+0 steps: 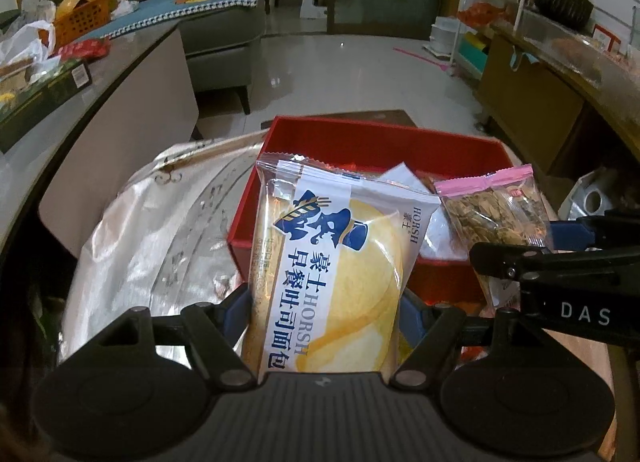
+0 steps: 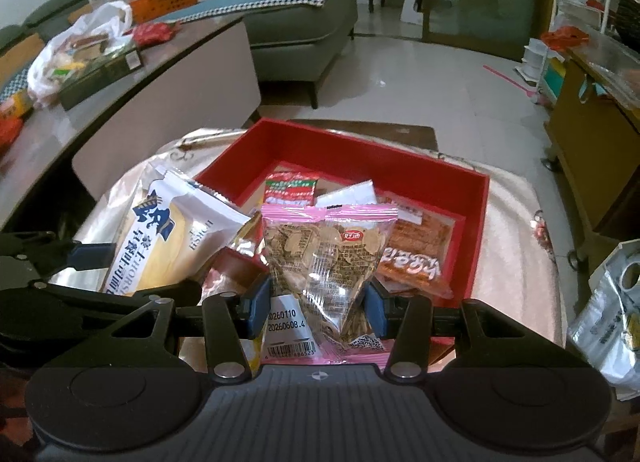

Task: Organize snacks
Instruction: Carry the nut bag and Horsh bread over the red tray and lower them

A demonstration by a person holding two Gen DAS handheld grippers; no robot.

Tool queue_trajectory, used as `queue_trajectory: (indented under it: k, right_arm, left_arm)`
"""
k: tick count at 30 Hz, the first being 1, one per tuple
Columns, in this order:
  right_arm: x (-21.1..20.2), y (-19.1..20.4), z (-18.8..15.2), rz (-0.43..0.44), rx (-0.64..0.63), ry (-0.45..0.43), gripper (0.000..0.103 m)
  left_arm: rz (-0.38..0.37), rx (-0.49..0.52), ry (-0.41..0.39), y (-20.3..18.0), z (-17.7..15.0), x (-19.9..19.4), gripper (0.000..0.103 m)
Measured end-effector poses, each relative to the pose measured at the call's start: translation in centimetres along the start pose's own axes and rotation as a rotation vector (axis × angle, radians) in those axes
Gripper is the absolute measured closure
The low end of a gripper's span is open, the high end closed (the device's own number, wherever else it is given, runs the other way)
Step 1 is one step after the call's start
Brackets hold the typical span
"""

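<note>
Two hand-held grippers hover side by side over a red box [image 2: 478, 222] that sits on a pale, shiny cloth [image 1: 160, 222] covering a low table.

The left gripper [image 1: 326, 312] is clenched on a packet of bread [image 1: 336, 262], a white and blue wrapper with yellow slices showing through. Its blue pads [image 1: 234, 312] press the packet's lower sides, and the packet stands upright, its top edge over the near left corner of the box.

The right gripper [image 2: 318, 312] is clenched on a clear seed packet [image 2: 332, 262] with a pink top strip. The packet stands upright between the pads [image 2: 256, 310], above the near edge of the box.

Inside the box lie several snacks: a red and green sachet [image 2: 291, 188] toward the back, a white packet [image 2: 352, 194] beside it, and an orange-red flat pack [image 2: 416, 258] along the right side.

Beyond the table are a grey sofa [image 2: 304, 22], a long counter [image 2: 160, 78] with bags and an orange basket [image 2: 164, 2], and a glossy tiled floor [image 1: 352, 74].
</note>
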State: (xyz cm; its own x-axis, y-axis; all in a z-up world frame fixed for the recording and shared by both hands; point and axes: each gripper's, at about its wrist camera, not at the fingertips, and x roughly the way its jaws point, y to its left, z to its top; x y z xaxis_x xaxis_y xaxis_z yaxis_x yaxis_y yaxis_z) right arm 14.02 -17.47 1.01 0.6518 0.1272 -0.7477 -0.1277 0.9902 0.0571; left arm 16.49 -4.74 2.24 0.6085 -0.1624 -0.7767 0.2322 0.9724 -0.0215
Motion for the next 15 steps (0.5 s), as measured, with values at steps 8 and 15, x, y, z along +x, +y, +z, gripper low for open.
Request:
queue_trajectory:
  k: [8, 15]
  right_arm:
    - [0.1, -1.4, 1.1, -0.011, 0.032, -0.018, 0.046]
    - [0.4, -2.3, 2.1, -0.02, 0.052, -0.033, 0.046]
  left_arm:
    - [-0.006, 0.004, -0.02, -0.8, 1.7, 0.9, 0.036]
    - [-0.003, 0.004, -0.038, -1.4, 3.1, 1.8, 0.036]
